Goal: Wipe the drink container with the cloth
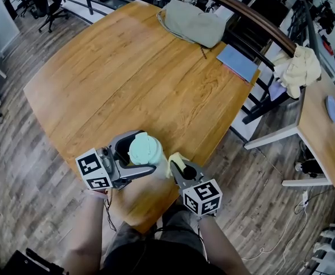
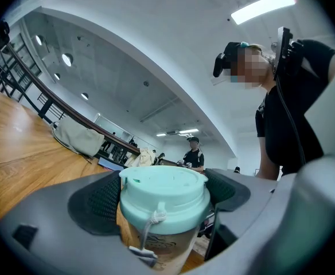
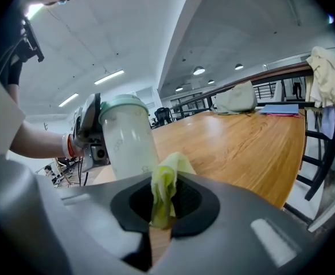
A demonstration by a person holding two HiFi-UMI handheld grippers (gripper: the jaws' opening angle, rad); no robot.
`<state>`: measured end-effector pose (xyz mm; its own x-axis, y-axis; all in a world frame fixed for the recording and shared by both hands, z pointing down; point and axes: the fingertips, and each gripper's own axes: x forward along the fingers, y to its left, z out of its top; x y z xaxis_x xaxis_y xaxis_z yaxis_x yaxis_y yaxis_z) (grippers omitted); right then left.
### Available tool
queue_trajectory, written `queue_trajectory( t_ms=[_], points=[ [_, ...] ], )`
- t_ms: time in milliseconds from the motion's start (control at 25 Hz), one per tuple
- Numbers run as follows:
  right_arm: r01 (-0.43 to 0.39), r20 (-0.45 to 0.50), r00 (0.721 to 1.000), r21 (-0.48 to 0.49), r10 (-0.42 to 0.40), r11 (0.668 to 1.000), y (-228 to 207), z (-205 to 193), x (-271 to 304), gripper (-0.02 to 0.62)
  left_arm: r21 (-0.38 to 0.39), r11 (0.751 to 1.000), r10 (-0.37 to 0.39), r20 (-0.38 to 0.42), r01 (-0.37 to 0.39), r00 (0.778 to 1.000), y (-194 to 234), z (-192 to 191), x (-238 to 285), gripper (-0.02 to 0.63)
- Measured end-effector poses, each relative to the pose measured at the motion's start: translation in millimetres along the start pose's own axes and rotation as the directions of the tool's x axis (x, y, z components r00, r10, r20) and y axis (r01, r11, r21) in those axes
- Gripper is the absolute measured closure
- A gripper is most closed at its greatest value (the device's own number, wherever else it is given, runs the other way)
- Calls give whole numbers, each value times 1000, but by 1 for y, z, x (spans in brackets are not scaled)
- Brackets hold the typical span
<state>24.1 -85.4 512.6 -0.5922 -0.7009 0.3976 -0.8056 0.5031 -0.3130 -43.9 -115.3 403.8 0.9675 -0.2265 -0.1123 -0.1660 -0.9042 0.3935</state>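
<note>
At table (image 1: 127, 85) edge | left gripper (image 1: 135, 154) clamps drink container (image 1: 147, 148) | right gripper (image 1: 180, 168), alongside, pinches cloth (image 1: 172, 161)

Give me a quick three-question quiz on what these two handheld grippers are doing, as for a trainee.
1. True or false: the left gripper grips the lidded cup.
2. The right gripper pinches: A) a sponge, B) a yellow cloth, C) a spoon?
3. Fill in: the cup's lid is coloured ___.
Key: 1 true; 2 B; 3 mint green.
</note>
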Motion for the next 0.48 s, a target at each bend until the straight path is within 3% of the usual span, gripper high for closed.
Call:
queue_trajectory(
  t_ms=[200, 360, 480],
  points=[
    [43, -71, 996, -29, -45, 999, -5, -21, 0, 574, 44, 999, -24, -41, 26, 999, -9, -3, 5, 147],
    [76, -140, 986, -138, -95, 987, -8, -32, -4, 574, 127, 990, -52, -129, 68, 990, -26, -8, 14, 147],
    [92, -77, 991, -170, -107, 981, -5, -18, -12, 574, 197, 973, -80, -212, 122, 974, -41, -14, 23, 147]
  ],
)
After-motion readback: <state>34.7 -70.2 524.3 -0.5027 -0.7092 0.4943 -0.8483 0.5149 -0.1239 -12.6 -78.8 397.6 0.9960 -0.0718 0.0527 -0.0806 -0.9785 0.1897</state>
